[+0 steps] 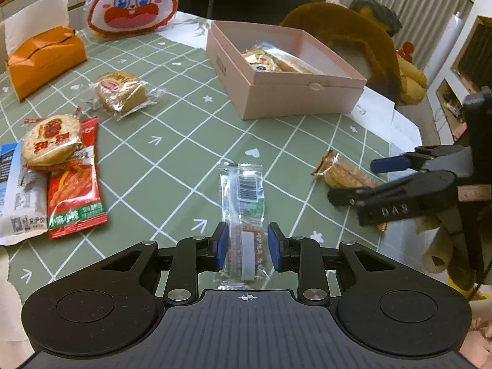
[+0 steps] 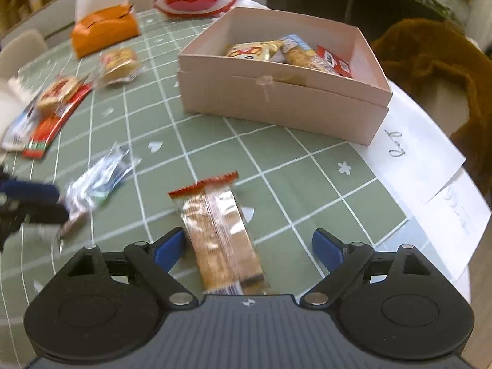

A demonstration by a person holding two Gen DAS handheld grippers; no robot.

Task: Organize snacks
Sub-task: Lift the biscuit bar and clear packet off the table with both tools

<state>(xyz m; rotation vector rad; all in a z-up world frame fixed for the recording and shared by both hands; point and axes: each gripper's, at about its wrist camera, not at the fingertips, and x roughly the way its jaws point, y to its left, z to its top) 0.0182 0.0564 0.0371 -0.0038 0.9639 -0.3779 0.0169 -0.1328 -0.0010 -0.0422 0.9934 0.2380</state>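
My left gripper point(image 1: 247, 246) hangs low over the green checked cloth, pointing steeply down. A clear-wrapped snack bar point(image 1: 243, 203) lies flat between its blue pads, which flank the wrapper without pinching it. The same gripper point(image 2: 58, 201) shows blurred at the left edge of the right wrist view, by that bar point(image 2: 98, 181). My right gripper point(image 2: 247, 249) stands wide open over a biscuit packet point(image 2: 218, 233) with a red crimped end; its pads are well clear of the packet. The left wrist view shows it point(image 1: 363, 181) at the packet point(image 1: 338, 173). The open pink box point(image 1: 292, 98) point(image 2: 276, 104) holds several snacks.
Left of the box lie a round wrapped cake point(image 1: 123, 92), a rice cracker point(image 1: 50, 144) on a red packet point(image 1: 75, 190) and a white-blue packet point(image 1: 18, 203). An orange tissue box point(image 1: 46, 58) and a rabbit-face bag point(image 1: 132, 3) stand at the back. White papers point(image 2: 412, 141) lie at the table's right edge.
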